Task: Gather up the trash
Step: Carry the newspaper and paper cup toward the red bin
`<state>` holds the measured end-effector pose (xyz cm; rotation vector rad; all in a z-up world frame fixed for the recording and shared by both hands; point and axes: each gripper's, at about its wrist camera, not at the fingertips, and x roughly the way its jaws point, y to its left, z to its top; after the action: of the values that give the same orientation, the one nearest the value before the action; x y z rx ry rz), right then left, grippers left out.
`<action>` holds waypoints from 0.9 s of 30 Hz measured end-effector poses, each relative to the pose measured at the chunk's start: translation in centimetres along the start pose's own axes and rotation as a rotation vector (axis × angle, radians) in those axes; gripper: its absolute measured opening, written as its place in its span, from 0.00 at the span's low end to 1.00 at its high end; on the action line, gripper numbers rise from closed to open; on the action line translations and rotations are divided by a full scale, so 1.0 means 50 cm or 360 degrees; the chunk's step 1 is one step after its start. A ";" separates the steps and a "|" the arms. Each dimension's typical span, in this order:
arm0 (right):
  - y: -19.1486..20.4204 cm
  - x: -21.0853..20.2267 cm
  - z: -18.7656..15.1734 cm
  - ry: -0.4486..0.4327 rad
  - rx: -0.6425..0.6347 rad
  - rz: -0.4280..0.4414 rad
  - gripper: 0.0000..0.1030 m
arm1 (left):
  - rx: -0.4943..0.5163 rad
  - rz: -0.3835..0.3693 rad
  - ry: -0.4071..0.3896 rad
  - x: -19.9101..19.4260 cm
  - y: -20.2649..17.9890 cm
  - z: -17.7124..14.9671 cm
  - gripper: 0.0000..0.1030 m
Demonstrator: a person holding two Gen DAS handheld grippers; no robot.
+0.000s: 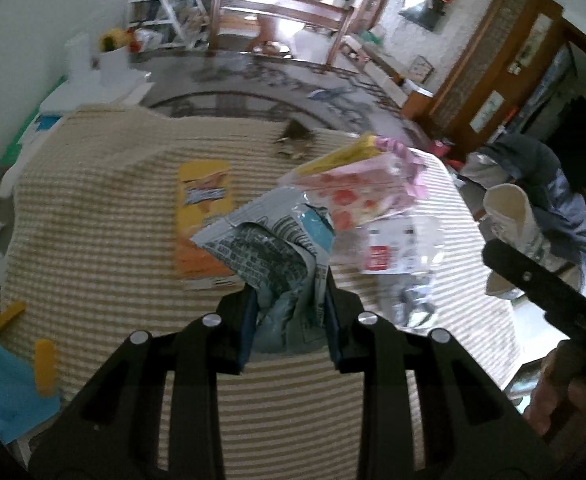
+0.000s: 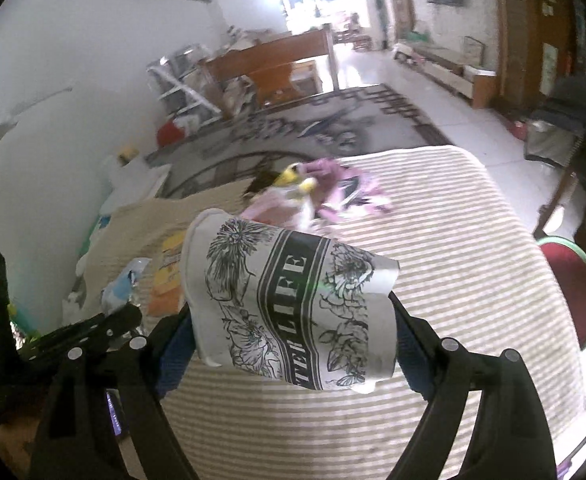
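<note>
Left wrist view: the left gripper (image 1: pixel 289 320) is clamped on a bundle of wrappers (image 1: pixel 293 240) held above the striped mattress (image 1: pixel 93 220), and a loose clear packet (image 1: pixel 393 252) at its edge could slip free. The right gripper (image 2: pixel 293 344), jaws wide, squeezes a printed paper cup (image 2: pixel 289 304) sideways; the dented wall may buckle and drop. An orange snack bag (image 1: pixel 201 220) lies uncollected on the mattress.

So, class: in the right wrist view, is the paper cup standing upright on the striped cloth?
No, the paper cup lies sideways, clamped in the right gripper, above the striped cloth.

Paper cup (image 2: pixel 293 308) sideways between jaws above striped mattress (image 2: pixel 473 280)
</note>
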<state>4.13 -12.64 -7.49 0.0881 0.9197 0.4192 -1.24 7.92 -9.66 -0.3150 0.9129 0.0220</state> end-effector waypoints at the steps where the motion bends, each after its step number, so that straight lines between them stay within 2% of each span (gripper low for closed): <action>1: -0.012 -0.005 0.000 -0.0009 0.0017 -0.0014 0.79 | 0.0013 -0.0012 -0.0002 0.000 -0.009 0.002 0.27; 9: -0.065 -0.026 0.002 -0.0047 0.0046 -0.0047 0.78 | 0.0104 -0.0079 -0.0008 0.007 -0.089 0.011 0.27; 18: -0.117 -0.026 0.012 -0.0040 0.0049 -0.0030 0.78 | 0.0106 -0.0059 0.0007 0.036 -0.150 0.020 0.27; 27: -0.204 -0.027 0.043 -0.0043 0.0059 -0.0033 0.78 | 0.0115 -0.0055 0.0001 0.068 -0.233 0.036 0.27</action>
<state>8.31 -22.25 -7.72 0.1178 0.9012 0.3812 4.02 -3.08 -8.27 -0.2634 0.9065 -0.0430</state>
